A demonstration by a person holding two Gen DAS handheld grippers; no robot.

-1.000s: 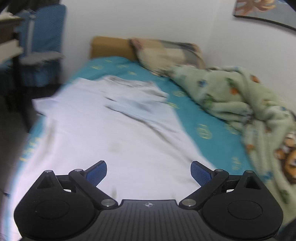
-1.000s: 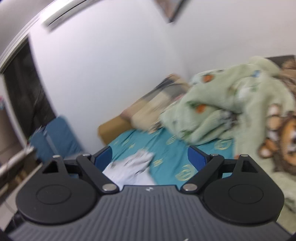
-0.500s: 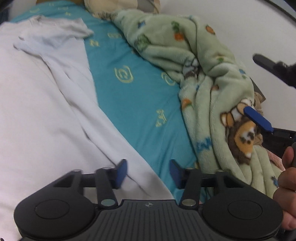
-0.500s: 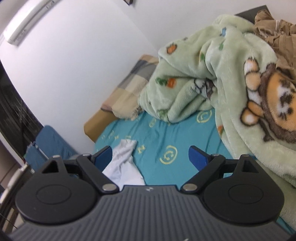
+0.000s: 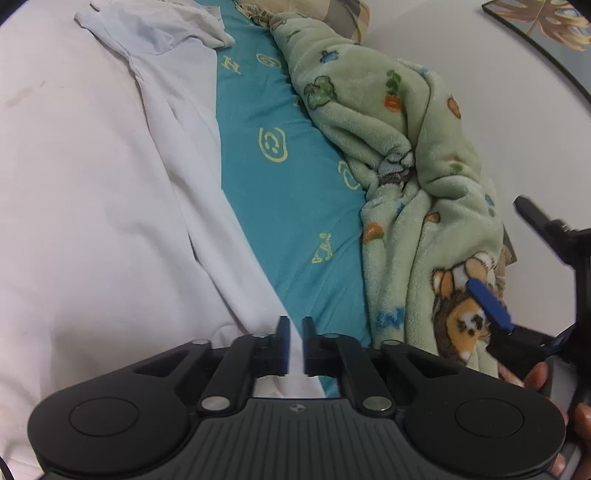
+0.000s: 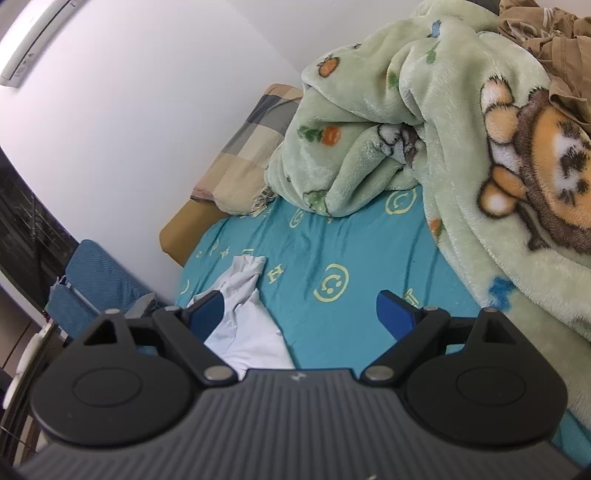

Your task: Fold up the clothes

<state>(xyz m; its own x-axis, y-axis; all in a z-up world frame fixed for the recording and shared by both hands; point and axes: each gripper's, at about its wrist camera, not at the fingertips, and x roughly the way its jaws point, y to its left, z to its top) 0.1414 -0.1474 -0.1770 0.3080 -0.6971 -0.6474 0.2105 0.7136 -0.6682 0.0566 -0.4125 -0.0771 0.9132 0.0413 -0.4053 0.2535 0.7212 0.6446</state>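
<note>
Your left gripper has its fingers nearly pinched together, a thin gap left, right at the near edge of the white shirt; can't tell if any cloth is caught. The shirt is spread flat on the teal bed sheet, beside the green blanket. Your right gripper hangs wide open over the sheet, holding nothing.

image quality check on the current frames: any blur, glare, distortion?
Left wrist: sharp, no motion blur; strong fisheye bend, framed picture edge bows; flat soft light, white garment near washed out, folds faint. Right wrist: sharp too; wall and air conditioner curve at the rim, corners vignette dark; green blanket evenly lit, no glare.
</note>
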